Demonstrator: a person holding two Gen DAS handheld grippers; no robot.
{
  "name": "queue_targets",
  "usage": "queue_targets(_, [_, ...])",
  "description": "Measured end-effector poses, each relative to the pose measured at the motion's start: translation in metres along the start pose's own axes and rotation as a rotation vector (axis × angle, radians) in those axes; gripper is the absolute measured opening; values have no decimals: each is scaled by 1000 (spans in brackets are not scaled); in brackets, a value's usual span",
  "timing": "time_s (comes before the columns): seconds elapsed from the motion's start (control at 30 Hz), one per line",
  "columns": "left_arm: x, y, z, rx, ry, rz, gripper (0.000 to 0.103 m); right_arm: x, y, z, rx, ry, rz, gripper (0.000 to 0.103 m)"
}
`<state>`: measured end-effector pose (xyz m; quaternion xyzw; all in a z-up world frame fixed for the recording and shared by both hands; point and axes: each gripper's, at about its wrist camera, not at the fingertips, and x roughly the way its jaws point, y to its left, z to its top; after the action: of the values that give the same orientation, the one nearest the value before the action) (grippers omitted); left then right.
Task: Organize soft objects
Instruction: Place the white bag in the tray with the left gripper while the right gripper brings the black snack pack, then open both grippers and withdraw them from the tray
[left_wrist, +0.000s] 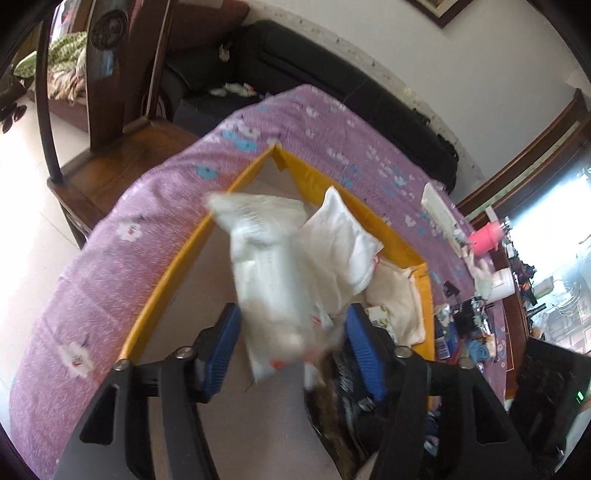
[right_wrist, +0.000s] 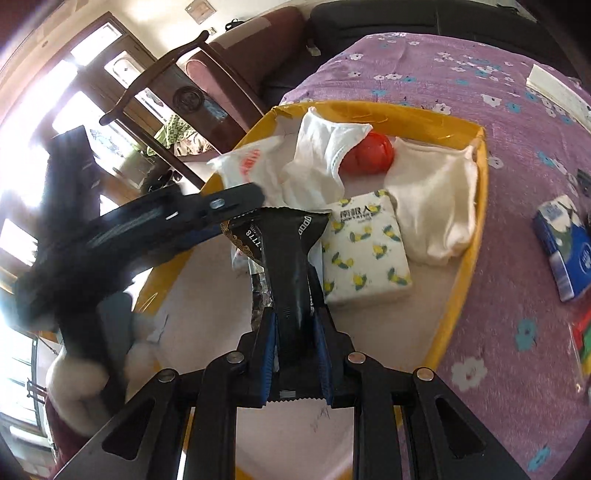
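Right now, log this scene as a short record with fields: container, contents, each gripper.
container: yellow-rimmed box on the purple floral cloth
contents: lemon-print tissue pack, red ball, white cloths
left gripper: fingers apart, blurred white packet between them, grip unclear
right gripper: closed on a black packet
outside the box: blue pack

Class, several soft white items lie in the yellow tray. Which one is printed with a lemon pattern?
The rectangular tissue pack in the middle of the tray. It alone carries yellow lemon prints; the white cloths beside it are plain.
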<state>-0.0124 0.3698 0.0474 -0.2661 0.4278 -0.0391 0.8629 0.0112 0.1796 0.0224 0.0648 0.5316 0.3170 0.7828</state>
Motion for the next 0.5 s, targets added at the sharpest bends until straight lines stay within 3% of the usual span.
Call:
queue_targets(0.17, [-31,-6,-5,35,-91,6,73,3,2,3,8,-7,-4,25])
queue_targets(0.23, [-43,-7,-9,48,-124,23,78,-3,0,0,25,-22,9,32])
queue_targets(0.33, [-60,-7,-18,48,-167,47,82,-21,-2,-8,28,-57,24,51])
queue_targets(0.5, [-86,-6,-39,35,-226,57,83,-76,-19,-30,16,-188,-43,72])
